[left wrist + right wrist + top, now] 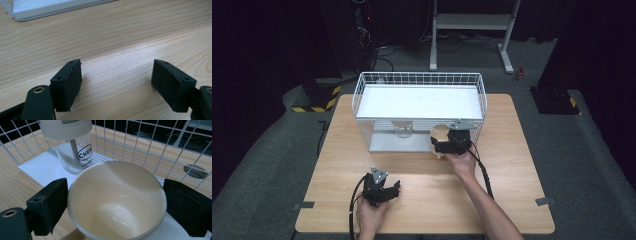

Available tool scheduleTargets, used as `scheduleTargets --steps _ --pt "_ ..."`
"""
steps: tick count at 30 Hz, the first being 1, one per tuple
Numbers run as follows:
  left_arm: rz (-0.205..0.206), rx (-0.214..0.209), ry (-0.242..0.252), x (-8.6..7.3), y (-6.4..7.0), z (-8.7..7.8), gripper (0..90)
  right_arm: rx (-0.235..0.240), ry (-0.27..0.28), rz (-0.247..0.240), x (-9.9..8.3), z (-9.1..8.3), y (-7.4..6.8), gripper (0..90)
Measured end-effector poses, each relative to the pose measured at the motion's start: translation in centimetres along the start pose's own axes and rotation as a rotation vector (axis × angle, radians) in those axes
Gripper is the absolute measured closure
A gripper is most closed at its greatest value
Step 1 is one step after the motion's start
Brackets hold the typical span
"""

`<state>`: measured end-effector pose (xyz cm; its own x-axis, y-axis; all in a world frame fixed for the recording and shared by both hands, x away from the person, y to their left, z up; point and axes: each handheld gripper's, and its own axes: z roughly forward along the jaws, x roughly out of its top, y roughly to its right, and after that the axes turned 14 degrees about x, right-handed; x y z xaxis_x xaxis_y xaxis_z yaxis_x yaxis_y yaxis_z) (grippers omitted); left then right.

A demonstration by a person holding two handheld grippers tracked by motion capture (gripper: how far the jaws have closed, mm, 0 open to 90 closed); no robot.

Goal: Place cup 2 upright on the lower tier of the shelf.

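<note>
Right tool (115, 202) pinches a cream cup (117, 202) by its sides, just in front of the wire rack (419, 80), w/ left tool (117, 82) spread over bare counter (120, 32); step looks like carrying cup in, next prob. easing it beside the glass (75, 157).

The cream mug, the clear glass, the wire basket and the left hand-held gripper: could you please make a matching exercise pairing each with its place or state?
Things:
1. cream mug
2. clear glass
3. wire basket
4. left hand-held gripper

Places or states:
A. open, nothing between its jaws
B. white, at the table's far side
C. between the right hand-held gripper's jaws
D. under the basket shelf, printed with a logo

Pairs: 1-C, 2-D, 3-B, 4-A
</note>
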<state>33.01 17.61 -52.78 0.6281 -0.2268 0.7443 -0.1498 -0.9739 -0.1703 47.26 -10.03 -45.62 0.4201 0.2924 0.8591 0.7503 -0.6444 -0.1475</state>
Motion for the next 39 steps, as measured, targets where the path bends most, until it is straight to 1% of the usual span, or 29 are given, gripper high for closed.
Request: scheduleTargets --steps 3,4,7,10,12,15,16,18,20,23,26,27,28,32,34,37,39 --pt "0.0 0.0 0.0 0.0 0.0 0.0 24.6 0.006 0.0 0.005 0.0 -0.2 0.1 8.4" --pt "0.0 0.0 0.0 0.0 0.0 0.0 24.6 0.006 0.013 0.005 -0.1 -0.4 0.0 8.4" --pt "0.0 0.0 0.0 0.0 0.0 0.0 24.6 0.003 0.017 0.01 -0.1 -0.9 -0.1 8.4" --pt "-0.005 0.001 0.003 0.0 0.0 0.0 24.5 0.006 0.031 0.001 0.0 -1.3 0.0 8.5" --pt "-0.005 0.001 0.003 0.0 0.0 0.0 24.6 0.009 0.036 0.011 -0.2 -2.0 0.0 10.1" --pt "-0.005 0.002 0.004 0.0 0.1 0.0 24.5 0.01 0.044 0.012 -0.4 -2.8 0.0 12.7" --pt "-0.005 0.002 0.004 0.0 0.1 0.0 24.5 0.006 0.045 0.005 -0.6 -3.2 0.0 13.4" --pt "-0.005 0.002 0.004 0.0 0.1 0.0 24.5 0.008 0.044 0.008 -0.9 -3.7 0.0 14.3" --pt "-0.005 0.002 0.004 0.0 0.1 0.0 24.5 0.004 0.042 0.001 -1.2 -4.2 0.1 15.2" --pt "-0.005 0.002 0.004 0.0 0.1 0.0 24.5 0.015 0.042 0.004 -1.9 -5.1 0.0 15.5" --pt "-0.005 0.002 0.005 0.0 0.1 0.0 24.5 0.025 0.042 0.005 -2.7 -5.7 -0.5 15.8" --pt "-0.005 0.002 0.005 0.0 0.1 0.0 24.5 0.025 0.042 0.005 -2.7 -5.7 -0.5 15.8" --pt "-0.005 0.003 0.004 0.0 0.1 0.0 24.5 0.03 0.036 -0.004 -3.5 -5.9 -1.0 16.4" --pt "-0.001 0.002 0.001 0.0 0.0 0.0 24.5 0.036 0.023 -0.015 -4.1 -5.9 -1.6 16.5" --pt "-0.001 0.005 0.001 0.0 0.1 0.0 24.5 0.045 0.0 -0.021 -4.9 -5.5 -2.2 16.5" --pt "0.002 0.005 0.0 0.0 0.0 0.0 24.5 0.041 -0.008 -0.028 -5.2 -5.2 -2.6 16.5" --pt "0.003 0.004 -0.001 0.0 0.0 0.0 24.5 0.035 -0.016 -0.017 -5.5 -4.6 -3.1 16.4"
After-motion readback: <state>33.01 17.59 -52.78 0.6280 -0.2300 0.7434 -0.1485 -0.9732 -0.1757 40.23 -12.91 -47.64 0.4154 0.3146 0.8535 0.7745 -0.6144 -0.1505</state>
